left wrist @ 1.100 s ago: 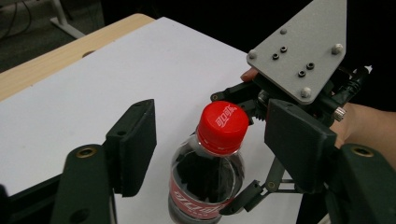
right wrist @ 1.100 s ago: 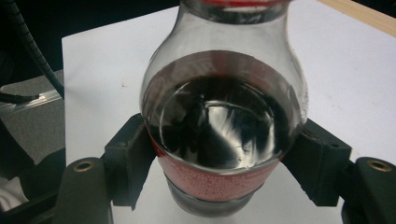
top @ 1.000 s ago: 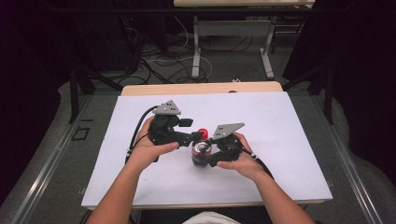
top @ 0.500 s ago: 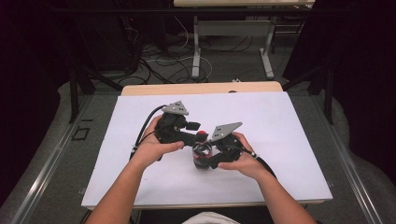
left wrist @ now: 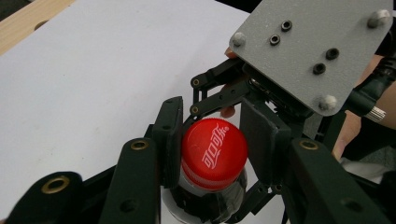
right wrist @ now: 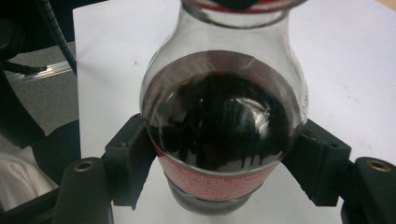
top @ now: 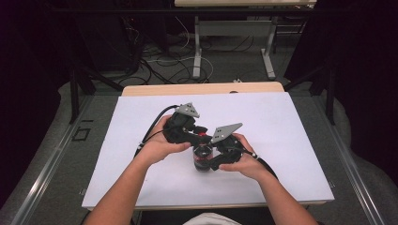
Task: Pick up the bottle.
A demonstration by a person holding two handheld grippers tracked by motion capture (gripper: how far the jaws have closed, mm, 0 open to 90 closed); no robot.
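Bottle (top: 202,159): small, clear, filled with dark cola, seen upright on the white table just below the centre of the high view.
Cap (left wrist: 214,153): red, white lettering, seated on the neck, low centre of the left gripper view.
Label (right wrist: 212,179): red band, wrapped round the lower body.

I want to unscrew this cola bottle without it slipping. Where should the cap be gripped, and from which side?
Grip the red cap across its ribbed side wall, coming from above and slightly to one side, as the left tool does. The round cap tops an upright bottle, so its sides are the only faces opposed pads can pinch. The right tool clamps the body.
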